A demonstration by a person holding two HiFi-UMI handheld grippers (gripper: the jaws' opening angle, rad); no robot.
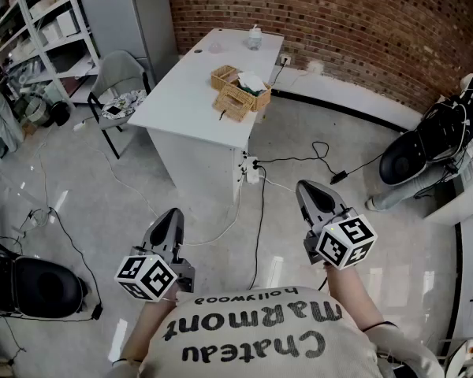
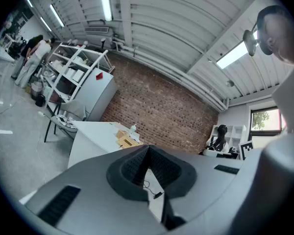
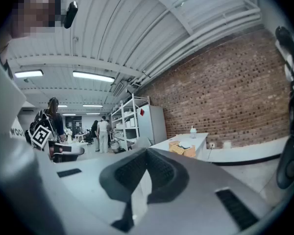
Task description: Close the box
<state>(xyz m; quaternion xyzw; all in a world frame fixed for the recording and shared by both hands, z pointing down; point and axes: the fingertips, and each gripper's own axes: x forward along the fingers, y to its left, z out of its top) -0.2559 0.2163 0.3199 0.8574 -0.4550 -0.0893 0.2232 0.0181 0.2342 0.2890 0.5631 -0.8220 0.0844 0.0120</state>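
Left hand-held gripper [image 1: 172,214] is carried low at the person's left side, above the floor [image 1: 79,179], with its jaws pressed together and nothing between them. Right hand-held gripper [image 1: 309,189] is carried at the person's right side, also over the floor, jaws closed tip to tip and empty. Both point forward toward the white surface [image 1: 181,101], which stands well ahead of them, its far end near a brick wall [image 1: 339,22]. The wicker box [image 1: 238,93] rests on the surface near its right edge, well apart from both hand-held grippers. Its top is open, pale contents show inside, and a flat wicker piece lies against its near side. A small bottle [image 1: 255,37] stands at the far end of the surface. A grey chair [image 1: 120,81] sits at the left side of the surface. Black cables [image 1: 260,211] run across the floor between the surface and the hand-held grippers.
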